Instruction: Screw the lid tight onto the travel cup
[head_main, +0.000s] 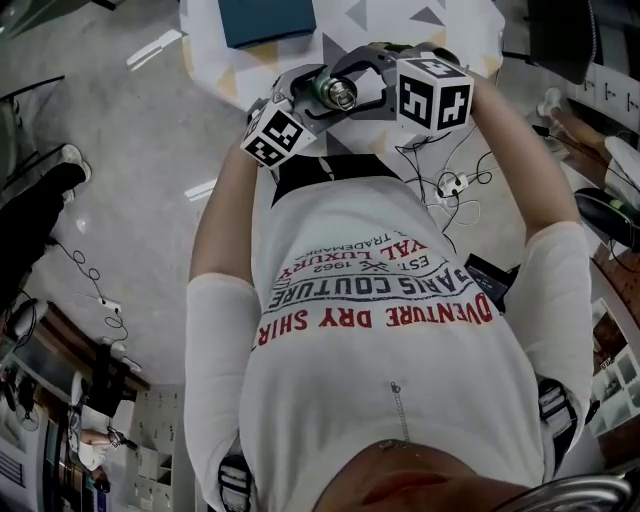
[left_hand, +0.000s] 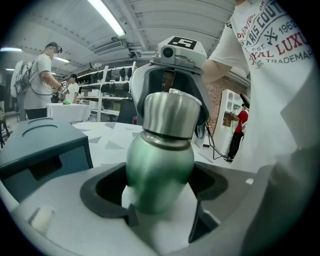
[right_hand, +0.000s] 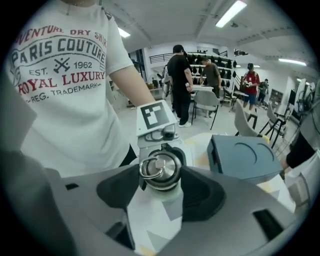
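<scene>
Left tongs clamped on the body of the green travel cup, right tongs around its steel lid, pads apparently pressing it (contact unclear), cup held aloft over the near edge of the patterned surface.

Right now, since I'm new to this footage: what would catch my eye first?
A green cup with a steel lid, held in mid-air before the person's chest: the left gripper clamps its body, the right gripper grips the lid. Beyond it, a blue box lies on the table.
</scene>
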